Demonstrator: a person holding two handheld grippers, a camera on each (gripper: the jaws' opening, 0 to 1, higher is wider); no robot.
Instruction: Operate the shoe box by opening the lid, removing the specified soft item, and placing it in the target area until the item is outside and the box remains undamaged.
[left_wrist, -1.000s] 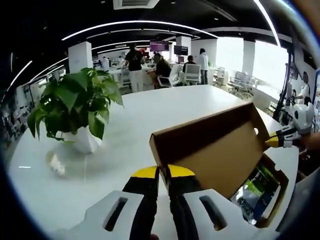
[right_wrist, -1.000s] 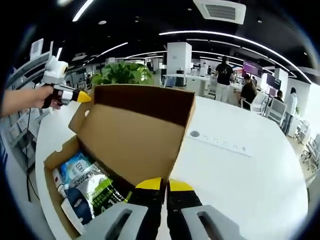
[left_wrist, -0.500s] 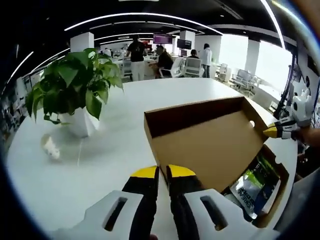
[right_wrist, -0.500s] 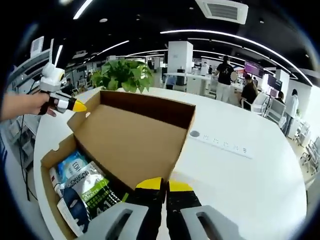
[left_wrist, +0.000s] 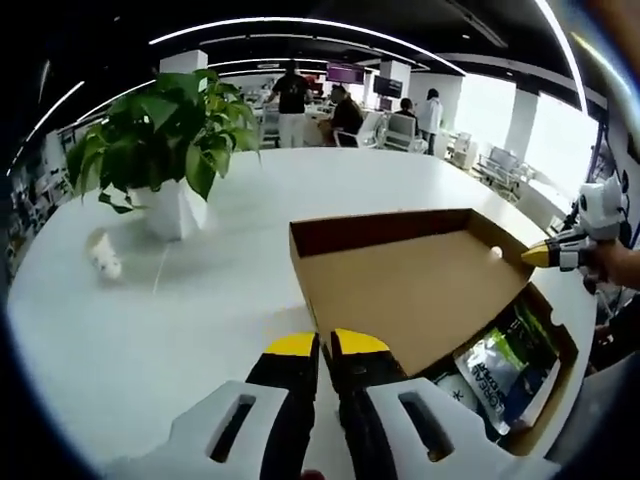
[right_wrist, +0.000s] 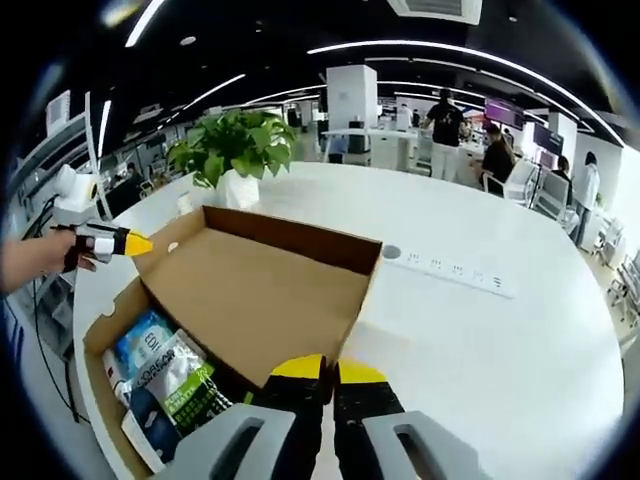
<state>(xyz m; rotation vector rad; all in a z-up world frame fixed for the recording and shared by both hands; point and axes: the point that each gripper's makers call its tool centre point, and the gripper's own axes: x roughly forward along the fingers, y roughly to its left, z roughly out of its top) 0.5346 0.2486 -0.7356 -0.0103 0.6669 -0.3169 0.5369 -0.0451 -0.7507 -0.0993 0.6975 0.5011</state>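
A brown cardboard shoe box (right_wrist: 95, 340) lies on the white table with its lid (left_wrist: 410, 290) swung far back, nearly flat. Inside are soft packets (right_wrist: 165, 370) printed in blue, green and white, seen too in the left gripper view (left_wrist: 500, 360). My left gripper (left_wrist: 327, 345) is shut on one front corner of the lid (right_wrist: 260, 300); it shows from afar as a yellow-tipped gripper (right_wrist: 135, 243) in a hand. My right gripper (right_wrist: 327, 368) is shut on the lid's other corner, and its yellow tip (left_wrist: 540, 257) meets that corner.
A potted green plant (left_wrist: 160, 140) in a white pot stands on the table (left_wrist: 150, 340), with a small white object (left_wrist: 100, 255) beside it. A socket strip (right_wrist: 450, 272) is set into the tabletop to the right of the lid. People and chairs are far behind.
The lid has tipped further back and down, from steeply raised to nearly flat, with both grippers still on its corners. More of the packets shows.
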